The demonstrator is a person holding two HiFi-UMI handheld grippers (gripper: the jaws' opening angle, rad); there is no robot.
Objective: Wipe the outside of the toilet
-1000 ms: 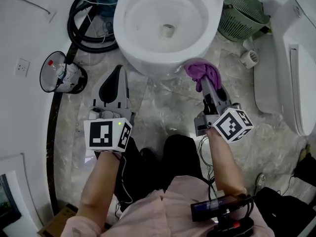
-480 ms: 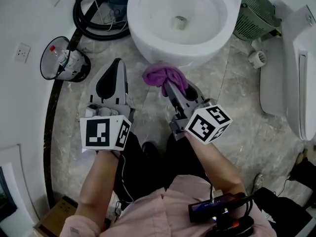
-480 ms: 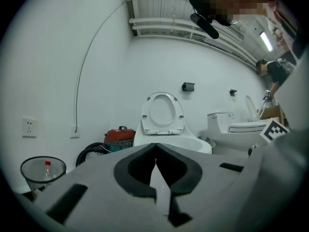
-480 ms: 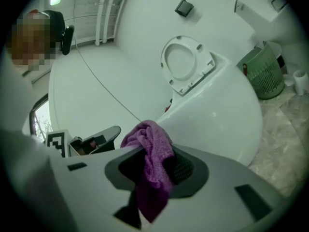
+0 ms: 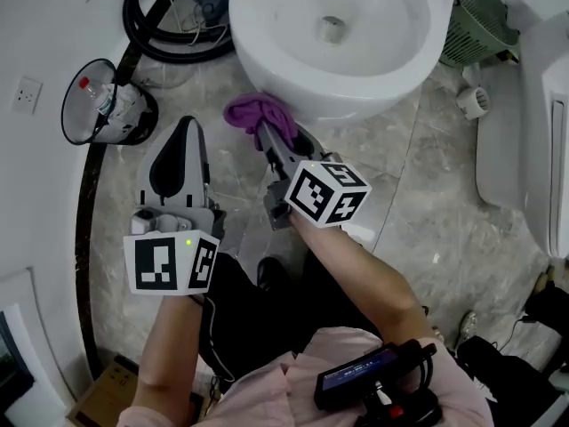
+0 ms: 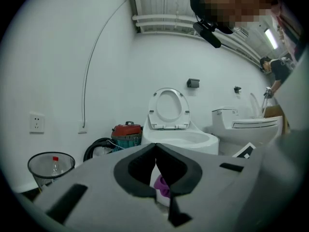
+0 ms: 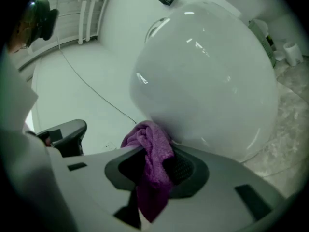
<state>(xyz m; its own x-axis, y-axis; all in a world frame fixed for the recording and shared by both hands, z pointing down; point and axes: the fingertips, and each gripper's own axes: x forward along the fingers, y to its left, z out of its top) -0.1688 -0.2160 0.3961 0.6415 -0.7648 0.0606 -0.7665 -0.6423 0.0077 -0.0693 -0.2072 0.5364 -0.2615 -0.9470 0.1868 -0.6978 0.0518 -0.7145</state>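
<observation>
Clamping purple cloth (image 5: 252, 112), right gripper (image 5: 266, 132) presses it against toilet (image 5: 356, 96) underside; left gripper (image 5: 183, 127) closed, empty. Risk: friction dragging the cloth loose.

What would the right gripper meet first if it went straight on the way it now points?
The toilet: its bowl's outer wall lies just ahead of the right gripper. The cloth held in its tongs looks pressed against that wall, so the cloth would be squeezed first, though exact contact is hard to judge.
</observation>
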